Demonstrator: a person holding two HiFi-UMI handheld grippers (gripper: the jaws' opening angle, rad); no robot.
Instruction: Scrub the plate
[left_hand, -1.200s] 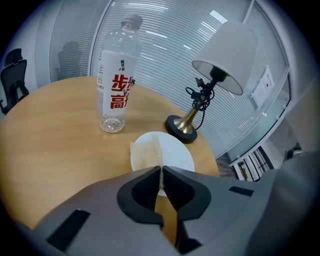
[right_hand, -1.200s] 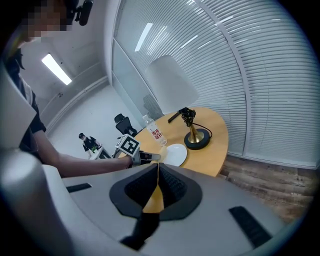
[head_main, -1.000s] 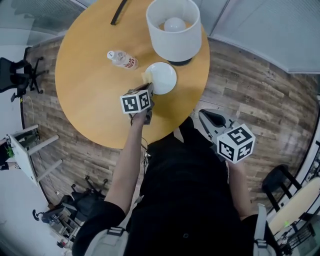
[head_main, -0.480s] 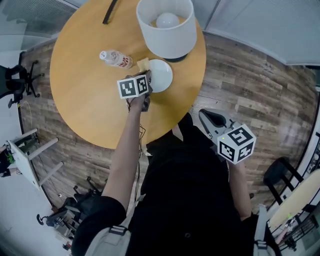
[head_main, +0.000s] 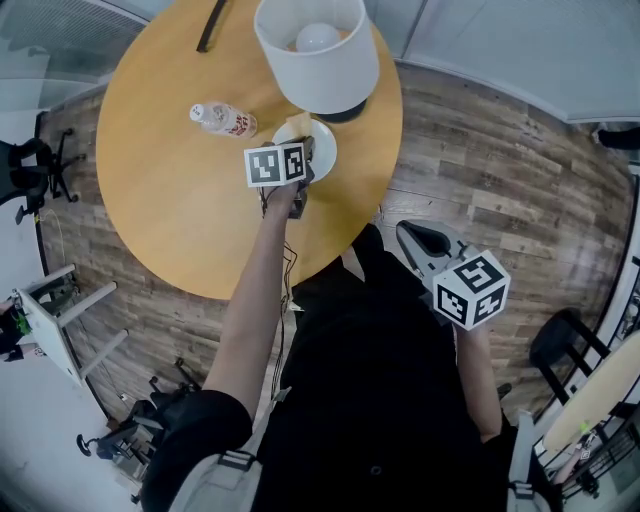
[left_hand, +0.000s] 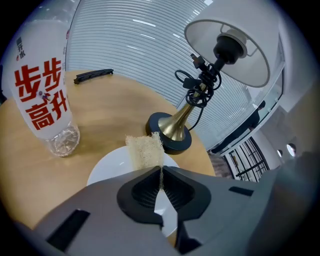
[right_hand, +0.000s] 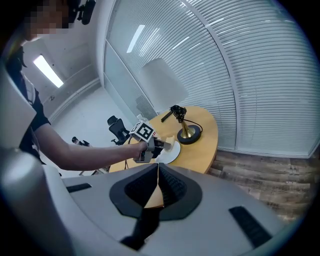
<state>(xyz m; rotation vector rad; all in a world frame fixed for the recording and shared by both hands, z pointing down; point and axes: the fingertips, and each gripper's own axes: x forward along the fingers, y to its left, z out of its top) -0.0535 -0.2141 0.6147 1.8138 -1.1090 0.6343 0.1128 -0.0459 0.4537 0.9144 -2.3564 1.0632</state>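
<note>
A white plate (head_main: 322, 147) lies on the round wooden table (head_main: 190, 200), just in front of the lamp base. My left gripper (head_main: 303, 148) reaches over the plate's near-left rim, shut on a thin beige sponge (head_main: 299, 126). In the left gripper view the sponge (left_hand: 145, 150) sticks up out of the closed jaws of the left gripper (left_hand: 161, 175), above the plate (left_hand: 112, 172). My right gripper (head_main: 420, 240) is held off the table by my body, shut and holding nothing. From its own view, the right gripper (right_hand: 158, 185) looks toward the plate (right_hand: 172, 152).
A white-shaded lamp (head_main: 317, 50) with a brass stem and dark base (left_hand: 172, 132) stands right behind the plate. A plastic bottle (head_main: 222, 120) lies on its side left of the plate. A black bar (head_main: 212, 25) rests at the table's far edge. Wooden floor surrounds the table.
My left gripper has pushed forward with the sponge, from the plate's near-left side to over the plate. The right gripper has stayed put.
</note>
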